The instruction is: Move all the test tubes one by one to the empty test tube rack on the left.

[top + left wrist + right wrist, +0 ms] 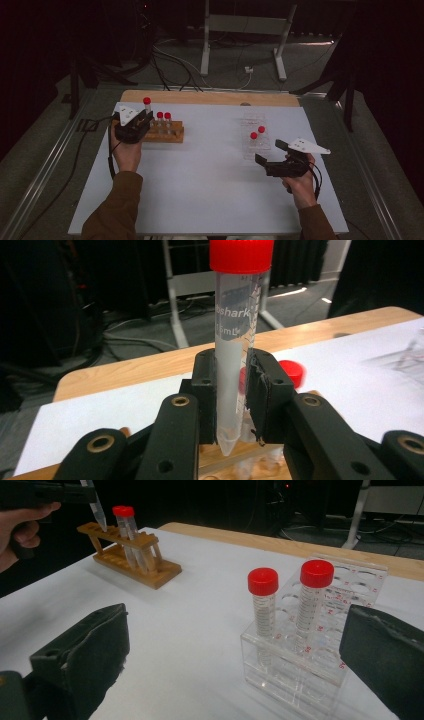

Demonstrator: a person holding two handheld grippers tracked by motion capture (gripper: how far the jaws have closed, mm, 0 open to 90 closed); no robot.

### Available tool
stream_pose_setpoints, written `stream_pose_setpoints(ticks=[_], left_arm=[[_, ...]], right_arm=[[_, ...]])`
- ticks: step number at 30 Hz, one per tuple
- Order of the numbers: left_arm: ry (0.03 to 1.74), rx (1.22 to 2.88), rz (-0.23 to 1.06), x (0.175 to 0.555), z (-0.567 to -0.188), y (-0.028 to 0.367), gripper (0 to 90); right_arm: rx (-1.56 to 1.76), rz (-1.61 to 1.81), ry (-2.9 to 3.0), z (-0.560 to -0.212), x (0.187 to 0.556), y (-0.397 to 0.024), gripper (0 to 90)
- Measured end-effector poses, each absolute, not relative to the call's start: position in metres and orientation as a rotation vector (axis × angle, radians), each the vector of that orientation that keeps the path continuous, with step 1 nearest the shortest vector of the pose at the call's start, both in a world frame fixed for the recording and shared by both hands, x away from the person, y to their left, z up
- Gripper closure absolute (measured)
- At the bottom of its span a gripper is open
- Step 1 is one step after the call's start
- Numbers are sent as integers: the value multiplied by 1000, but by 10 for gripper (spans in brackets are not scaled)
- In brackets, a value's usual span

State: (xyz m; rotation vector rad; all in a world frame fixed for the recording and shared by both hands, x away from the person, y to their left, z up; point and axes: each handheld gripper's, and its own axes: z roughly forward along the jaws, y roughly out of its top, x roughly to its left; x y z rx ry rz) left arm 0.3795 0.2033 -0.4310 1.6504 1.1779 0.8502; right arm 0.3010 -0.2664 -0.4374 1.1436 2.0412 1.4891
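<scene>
The tube (234,355) — red cap up, conical tip down — sits upright in your left claw (235,395), clamped mid-body between the two pads, and hangs just above the wooden rack (162,132) at the bench's (200,175) left side. Two capped tubes (163,120) already stand in that rack; the right gripper view puts the held tip over the rack's near end, beside them. Judgement: the step is seating this tube in a free hole. Line the tip over the hole before you lower — from the left gripper view the hole itself is hidden behind the pads, so check alignment from above. Keep the tube vertical; a tilt would likely catch the tip on the top rail or nudge the neighbouring tubes. Lower slowly, and release only once the tube is carried by the rack. Your right claw (270,152) stands wide apart, holding nothing, near the clear plastic rack (320,630) with its two remaining tubes (287,605) — leave it parked there.
</scene>
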Motion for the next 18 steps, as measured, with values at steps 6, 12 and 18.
stream_pose_setpoints(ticks=[6, 12, 18], left_arm=[[1228, 1638, 837, 387, -439, 205, 758], [1246, 1657, 824, 390, -445, 202, 754], [1259, 1681, 797, 390, -454, 201, 740]], right_arm=[[1142, 1499, 2037, -437, 301, -267, 0], [1145, 1503, 2033, -437, 301, -269, 0], [1141, 1508, 2032, -437, 300, -269, 0]])
